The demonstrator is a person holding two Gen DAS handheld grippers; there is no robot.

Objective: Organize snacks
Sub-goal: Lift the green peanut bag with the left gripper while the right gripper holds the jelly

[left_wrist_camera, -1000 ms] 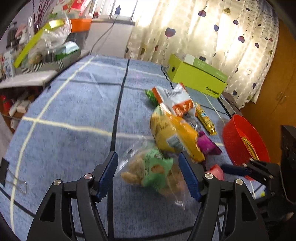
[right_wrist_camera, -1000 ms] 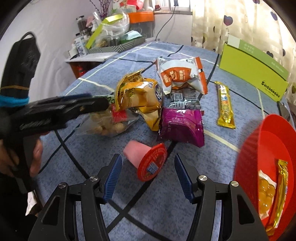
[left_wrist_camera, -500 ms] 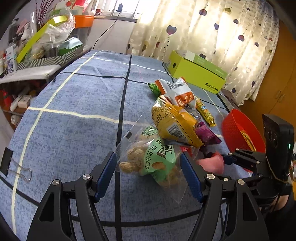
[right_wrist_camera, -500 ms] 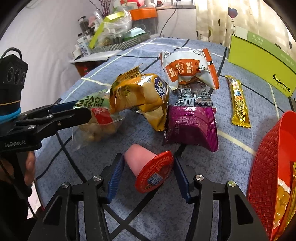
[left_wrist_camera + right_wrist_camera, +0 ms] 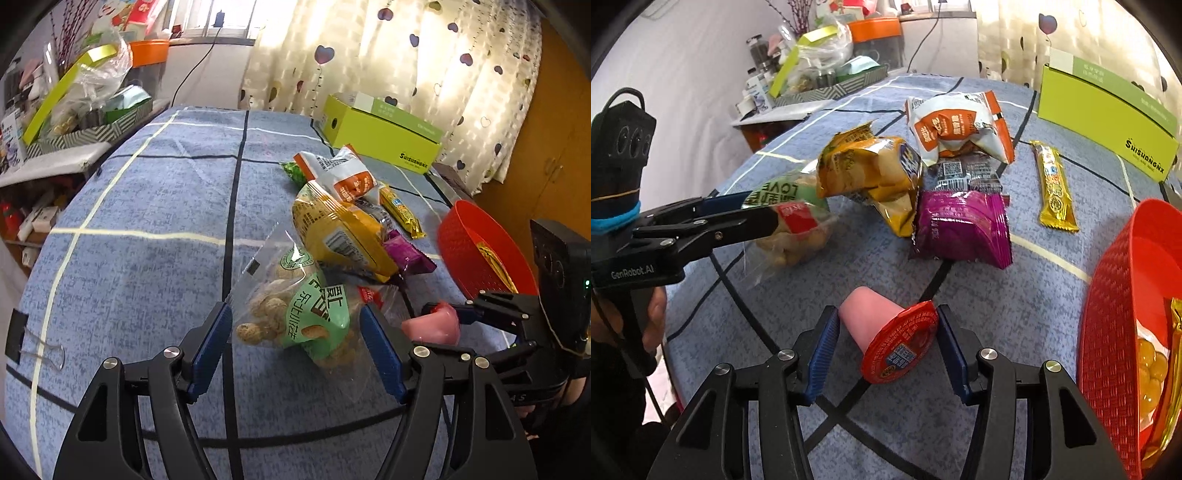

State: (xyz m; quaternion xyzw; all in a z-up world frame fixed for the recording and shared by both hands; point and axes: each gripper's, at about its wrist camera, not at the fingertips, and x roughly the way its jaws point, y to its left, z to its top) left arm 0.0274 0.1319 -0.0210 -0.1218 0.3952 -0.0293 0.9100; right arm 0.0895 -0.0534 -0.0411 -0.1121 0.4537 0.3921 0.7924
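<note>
My right gripper (image 5: 886, 347) is closed on the pink jelly cup (image 5: 882, 332): one blue pad sits against the narrow pink base, the other against the rim of the red foil lid, with the cup lying on its side between them. I judge the cup light and fairly stiff in the wall but slick and tapered, so it could squirt out toward the narrow end, and the foil lid could dent or peel if squeezed hard. A hold across the wide rim, just under the lid, looks safest to me.

My left gripper (image 5: 295, 347) is wide open, its pads either side of the clear bag of peanuts (image 5: 295, 317) with the green label, not visibly pressing it. That bag looks soft, crinkly and loose-filled; it will sag and shift, so I would pinch through the full middle rather than the empty film at the edge.

Beyond lie the yellow chip bag (image 5: 871, 177), puffy and crushable, the purple packet (image 5: 960, 229), a white-and-orange packet (image 5: 956, 125) and a gold bar (image 5: 1054, 184), all on the blue tablecloth (image 5: 997, 317). The red basket (image 5: 1115, 302) stands at my right, already holding a couple of snacks.
</note>
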